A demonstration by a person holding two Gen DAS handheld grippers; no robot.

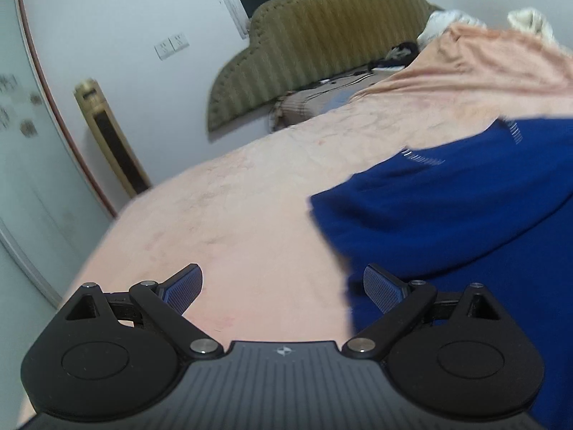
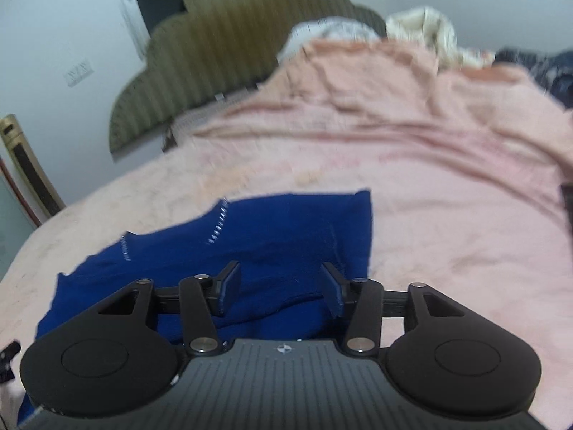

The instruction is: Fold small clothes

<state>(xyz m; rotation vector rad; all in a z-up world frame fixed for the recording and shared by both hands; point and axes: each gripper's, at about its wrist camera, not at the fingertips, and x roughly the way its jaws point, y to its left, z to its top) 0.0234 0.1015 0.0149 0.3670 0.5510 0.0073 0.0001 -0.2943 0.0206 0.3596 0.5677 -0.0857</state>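
While a royal-blue knit garment [image 2: 250,251] lies partly folded on a pink bedspread [image 2: 447,197], both handheld grippers hang over it with nothing in their jaws. Seen from the right wrist camera, the right gripper [image 2: 281,286] has its jaws spread apart above the near part of the cloth, its pads clear of the fabric. Seen from the left wrist camera, the left gripper [image 1: 283,288] is spread wider, empty, with one finger over bare bedspread [image 1: 232,215] and the other over the garment's [image 1: 447,215] near left edge.

By the look of it, one fold has been laid and let go, and the work stands between folds. The next move probably calls for picking a fresh edge or corner, with each gripper taking a side so that the layer lifts evenly and the cloth below is not dragged along.

The garment sits near the front of the bed, closer to the cameras than the olive striped headboard [image 2: 222,46] at the far end. It is a deep, solid blue, soft and somewhat thick, with two short rows of pale stitching across its upper part. Its right edge runs fairly straight down the bedspread, while the left edge is ragged and stepped. A rumpled ridge crosses the cloth just ahead of the right gripper, suggesting doubled layers there. Motion blur softens both views, so finer detail of seams and hems cannot be made out. Crumpled pale bedding [image 2: 422,25] is heaped well beyond the garment, near the headboard.
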